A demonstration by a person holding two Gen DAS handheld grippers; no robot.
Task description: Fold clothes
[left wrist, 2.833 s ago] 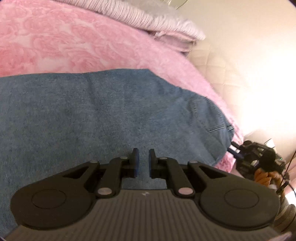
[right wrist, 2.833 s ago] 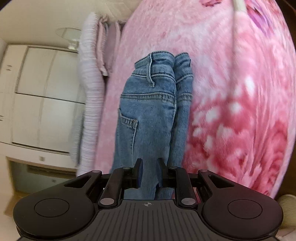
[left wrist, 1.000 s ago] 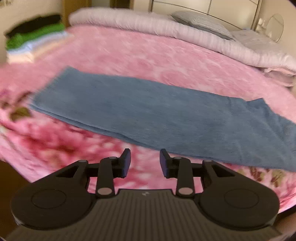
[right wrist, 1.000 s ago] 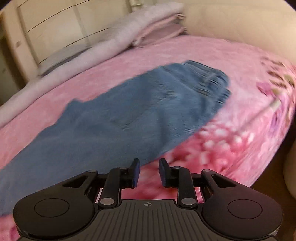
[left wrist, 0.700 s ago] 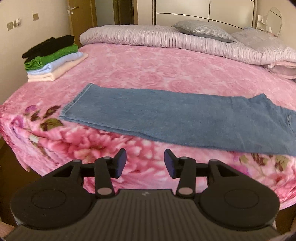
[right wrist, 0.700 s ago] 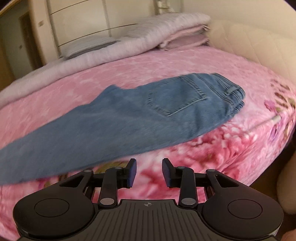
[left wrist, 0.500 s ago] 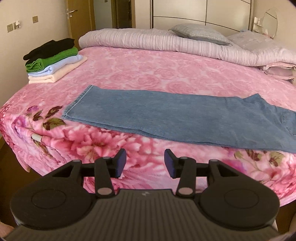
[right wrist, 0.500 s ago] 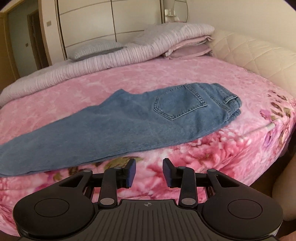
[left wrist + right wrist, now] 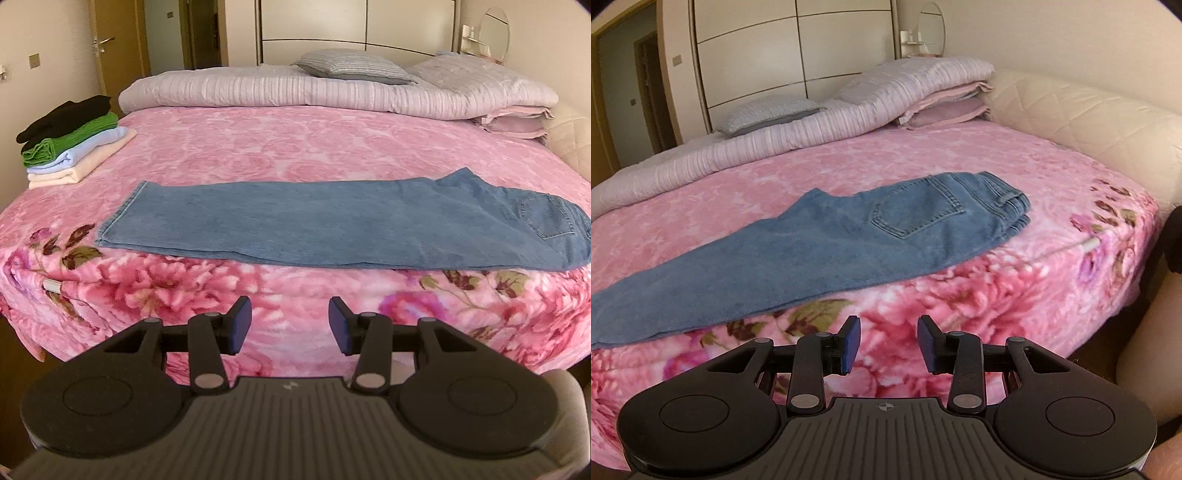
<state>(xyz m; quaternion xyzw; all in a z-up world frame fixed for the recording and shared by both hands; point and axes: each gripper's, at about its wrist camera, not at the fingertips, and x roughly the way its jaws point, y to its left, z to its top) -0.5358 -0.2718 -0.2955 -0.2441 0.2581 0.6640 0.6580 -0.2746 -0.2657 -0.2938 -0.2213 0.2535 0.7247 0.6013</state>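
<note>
The left gripper (image 9: 290,320) hangs off the near edge of the bed, its jaws spread wide with nothing between them; the right gripper (image 9: 888,344) does likewise, jaws parted and empty. Beyond both lies the pink floral blanket (image 9: 280,155), draped over the bed's front edge. The jeans (image 9: 332,221) lie flat along that edge, folded lengthwise, hems to the left and waistband to the right, back pocket (image 9: 918,210) facing up. Nothing lies between grippers and denim. At the far left corner sits a stack of folded clothes (image 9: 70,140); a striped duvet (image 9: 295,90) and pillows (image 9: 351,66) line the far side.
</note>
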